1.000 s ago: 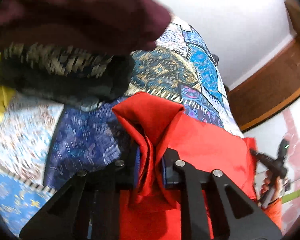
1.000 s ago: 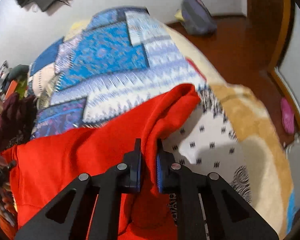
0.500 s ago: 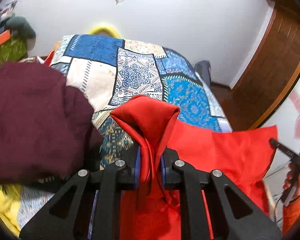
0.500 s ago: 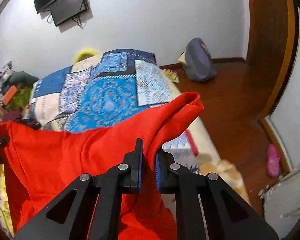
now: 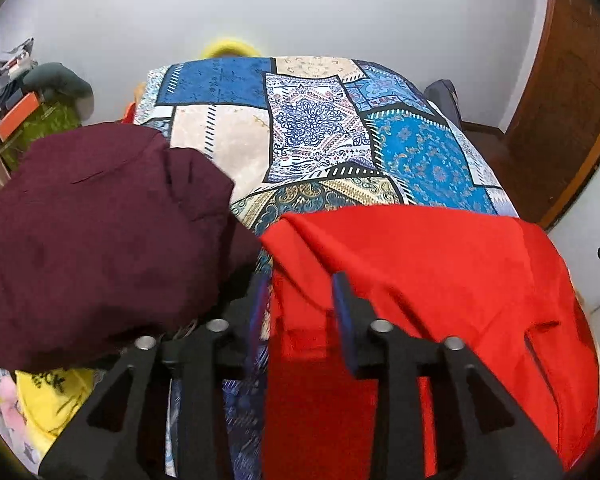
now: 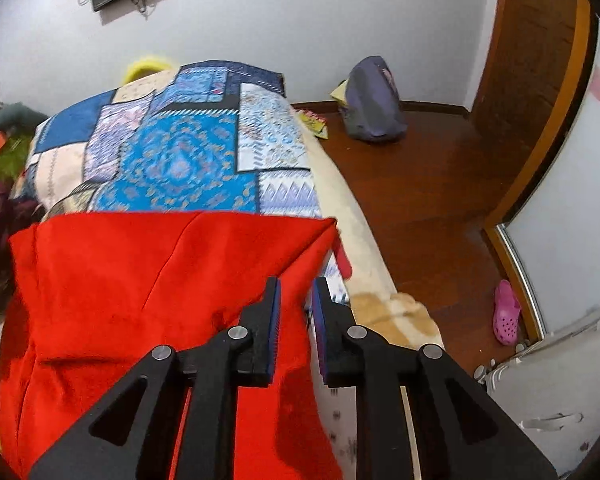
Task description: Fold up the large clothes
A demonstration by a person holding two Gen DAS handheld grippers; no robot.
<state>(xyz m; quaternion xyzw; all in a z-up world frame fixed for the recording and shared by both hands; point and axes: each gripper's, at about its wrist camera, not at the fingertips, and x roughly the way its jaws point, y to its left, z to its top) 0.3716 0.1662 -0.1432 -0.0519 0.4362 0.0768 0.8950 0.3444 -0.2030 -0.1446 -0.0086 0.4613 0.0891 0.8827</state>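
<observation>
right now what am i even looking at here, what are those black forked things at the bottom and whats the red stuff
Those black forks are two-finger grippers that a person holds, one in each hand; no robot arm is involved. Each picture comes from a fisheye camera on a gripper, looking forward along its fingers.

The left wrist view shows the left gripper; the right wrist view shows the right gripper. Both hover over a bed with a blue patchwork bedspread.

The red stuff is a large red fabric garment, spread across the near end of the bed. Both grippers' jaws are opening: red cloth sits between each pair of fingers, but the pads no longer pinch it.

A dark maroon garment lies heaped to the left.
</observation>
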